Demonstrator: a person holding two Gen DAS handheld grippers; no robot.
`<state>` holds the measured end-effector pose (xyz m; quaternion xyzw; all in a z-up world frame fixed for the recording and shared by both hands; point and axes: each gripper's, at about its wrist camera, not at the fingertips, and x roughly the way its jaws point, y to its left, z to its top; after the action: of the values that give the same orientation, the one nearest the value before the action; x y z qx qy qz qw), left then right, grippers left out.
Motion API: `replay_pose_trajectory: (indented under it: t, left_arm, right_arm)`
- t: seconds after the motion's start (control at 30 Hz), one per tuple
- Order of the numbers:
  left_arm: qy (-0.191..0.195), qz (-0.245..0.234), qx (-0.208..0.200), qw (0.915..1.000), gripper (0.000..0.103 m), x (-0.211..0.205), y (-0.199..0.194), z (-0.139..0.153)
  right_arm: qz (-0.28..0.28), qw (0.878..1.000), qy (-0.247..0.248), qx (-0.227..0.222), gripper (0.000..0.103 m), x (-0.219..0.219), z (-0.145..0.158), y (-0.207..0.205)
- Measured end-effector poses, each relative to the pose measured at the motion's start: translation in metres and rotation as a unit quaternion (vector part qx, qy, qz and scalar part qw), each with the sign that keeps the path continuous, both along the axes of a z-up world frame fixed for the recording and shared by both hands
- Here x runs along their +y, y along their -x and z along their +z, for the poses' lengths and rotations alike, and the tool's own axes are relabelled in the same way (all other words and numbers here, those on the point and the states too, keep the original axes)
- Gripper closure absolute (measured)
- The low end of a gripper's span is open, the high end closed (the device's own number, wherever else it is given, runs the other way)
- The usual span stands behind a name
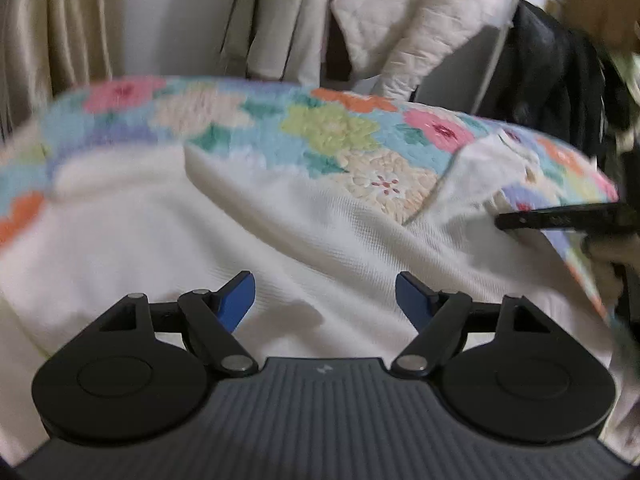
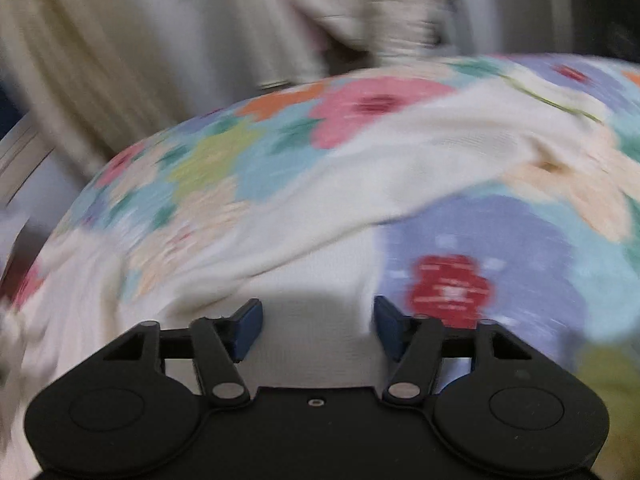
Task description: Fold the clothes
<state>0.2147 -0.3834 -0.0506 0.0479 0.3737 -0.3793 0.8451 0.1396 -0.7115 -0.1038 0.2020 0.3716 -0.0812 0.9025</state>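
Both hand-held grippers, left (image 1: 325, 300) and right (image 2: 318, 330), are hovering with jaws apart, gripping nothing, over the white garment (image 1: 168, 240) spread across the floral bedspread (image 1: 332, 128) for folding.

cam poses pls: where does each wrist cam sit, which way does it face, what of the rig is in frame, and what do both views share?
Left wrist: sits behind the left gripper, angled down over the white garment on the floral bedspread; its blue pads stand apart, and the other gripper's black finger enters from the right.
Right wrist: sits behind the right gripper, angled down at white cloth between its parted pads; heavy blur.
Shared: the white garment, the floral bedspread, pale hanging clothes behind.
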Motion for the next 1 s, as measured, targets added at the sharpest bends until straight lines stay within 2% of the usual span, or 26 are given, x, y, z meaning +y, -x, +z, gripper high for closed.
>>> replay_pose_trajectory:
  t: [0.03,0.1,0.17,0.23,0.33,0.37,0.43,0.47,0.5,0.57,0.63,0.7,0.8,0.87,0.93,1.0]
  left_arm:
    - [-0.004,0.003,0.001,1.0000,0.027,-0.006,-0.001,-0.004]
    - [-0.009,0.003,-0.011,0.9999,0.026,-0.016,-0.003,-0.008]
    - [-0.023,0.006,-0.024,0.9994,0.025,-0.025,-0.007,-0.013]
    - [-0.036,0.017,-0.029,0.9988,0.025,-0.030,-0.015,-0.016]
    - [-0.044,0.038,-0.053,0.9969,0.025,-0.025,-0.025,-0.015]
    - [-0.049,0.044,-0.060,0.9960,0.025,-0.022,-0.026,-0.013]
    - [-0.046,0.043,-0.058,0.9963,0.025,-0.013,-0.028,-0.010]
    - [-0.039,0.040,-0.055,0.9969,0.025,-0.008,-0.027,-0.008]
    - [-0.032,0.036,-0.050,0.9976,0.025,-0.003,-0.026,-0.007]
    - [-0.016,0.024,-0.042,0.9987,0.025,0.003,-0.020,-0.006]
    - [-0.005,0.006,-0.039,0.9992,0.025,0.004,-0.012,-0.007]
    - [-0.004,-0.014,-0.041,0.9990,0.025,-0.002,-0.003,-0.008]
    - [-0.011,-0.064,-0.041,0.9970,0.026,-0.015,0.015,-0.004]
    - [-0.017,-0.094,-0.041,0.9946,0.026,-0.020,0.028,0.002]
    - [-0.022,-0.115,-0.035,0.9925,0.025,-0.022,0.044,0.009]
    - [-0.015,-0.120,-0.013,0.9926,0.026,-0.020,0.053,0.012]
  right_arm:
    - [0.014,1.000,0.017,-0.004,0.097,0.003,0.003,0.000]
    - [0.027,0.998,0.049,-0.018,0.098,0.003,0.012,0.005]
    - [-0.012,0.994,0.110,-0.025,0.099,-0.009,0.026,0.015]
    - [-0.060,0.985,0.161,-0.014,0.099,-0.023,0.034,0.021]
    - [-0.073,0.992,0.098,0.043,0.097,-0.044,0.016,0.014]
    - [-0.074,0.990,0.105,0.055,0.095,-0.042,0.013,0.012]
    - [-0.080,0.987,0.126,0.061,0.083,-0.037,0.014,0.010]
    - [-0.091,0.987,0.122,0.055,0.068,-0.037,0.020,0.011]
    - [-0.104,0.989,0.097,0.040,0.061,-0.041,0.029,0.016]
    - [-0.126,0.992,0.017,-0.003,0.059,-0.052,0.051,0.028]
    - [-0.123,0.989,-0.064,-0.051,0.052,-0.061,0.073,0.038]
    - [-0.113,0.990,-0.069,-0.055,0.050,-0.061,0.094,0.039]
    - [-0.106,0.994,-0.022,-0.034,0.050,-0.066,0.118,0.031]
    - [-0.114,0.993,-0.007,-0.006,0.049,-0.083,0.120,0.022]
    - [-0.132,0.991,-0.017,0.028,0.049,-0.108,0.117,0.016]
    - [-0.147,0.987,-0.029,0.058,0.048,-0.134,0.112,0.013]
